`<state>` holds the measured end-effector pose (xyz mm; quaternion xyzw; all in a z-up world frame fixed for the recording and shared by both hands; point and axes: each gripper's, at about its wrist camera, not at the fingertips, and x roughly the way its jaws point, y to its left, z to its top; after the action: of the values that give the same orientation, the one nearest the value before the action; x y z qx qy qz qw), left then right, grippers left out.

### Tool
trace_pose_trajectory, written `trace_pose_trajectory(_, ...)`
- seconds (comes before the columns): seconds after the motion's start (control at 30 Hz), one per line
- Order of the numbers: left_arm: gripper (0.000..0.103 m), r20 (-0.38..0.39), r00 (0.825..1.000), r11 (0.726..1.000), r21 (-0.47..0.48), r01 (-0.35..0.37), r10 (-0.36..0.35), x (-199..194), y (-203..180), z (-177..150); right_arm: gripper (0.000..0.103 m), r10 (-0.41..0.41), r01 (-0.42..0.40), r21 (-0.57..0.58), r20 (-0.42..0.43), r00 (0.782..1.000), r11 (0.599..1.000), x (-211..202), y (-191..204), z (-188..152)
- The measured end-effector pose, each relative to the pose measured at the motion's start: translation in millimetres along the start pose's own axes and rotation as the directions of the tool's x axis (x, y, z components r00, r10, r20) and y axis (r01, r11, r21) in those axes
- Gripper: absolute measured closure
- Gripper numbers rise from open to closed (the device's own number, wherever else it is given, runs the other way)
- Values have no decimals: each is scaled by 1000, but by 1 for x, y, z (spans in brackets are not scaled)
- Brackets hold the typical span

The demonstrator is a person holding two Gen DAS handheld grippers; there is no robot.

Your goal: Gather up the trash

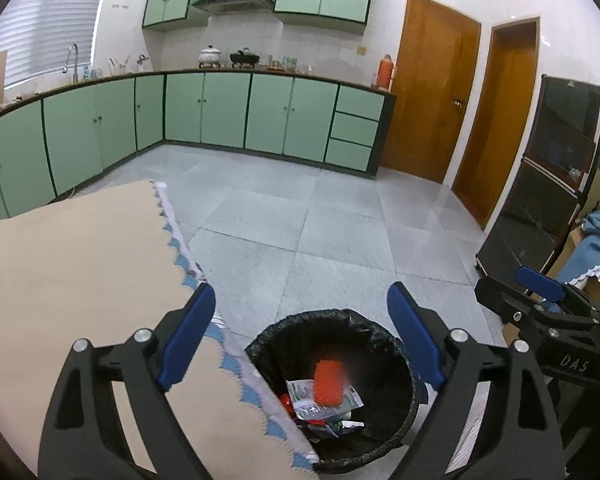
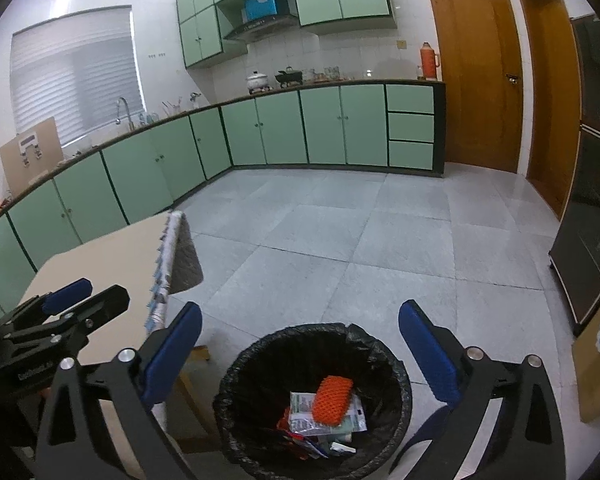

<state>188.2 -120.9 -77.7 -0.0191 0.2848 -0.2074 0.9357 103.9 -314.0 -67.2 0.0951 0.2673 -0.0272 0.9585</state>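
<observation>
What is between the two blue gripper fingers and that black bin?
Nothing but air: in both wrist views each open gripper hangs above the bin, with an orange piece on top inside.

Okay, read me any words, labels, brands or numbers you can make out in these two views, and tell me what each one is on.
"DAS": white letters on the black body of the right gripper, seen in the left wrist view.
Lettering on the left gripper body in the right wrist view: too blurred to read.
Print on the wrappers in the bin: too small to read.
Labels on the cardboard box: unreadable.

left wrist: above bin (image 1: 332, 392), tilted down | right wrist: same; shared bin (image 2: 312, 400)
</observation>
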Motion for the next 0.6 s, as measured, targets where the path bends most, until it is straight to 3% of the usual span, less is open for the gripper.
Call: trace_pose_trajectory(0.6,14,89,995,999,-30,-32,35,-84,26,10,6,89,-85,-46,84,992,995,-70,48,14)
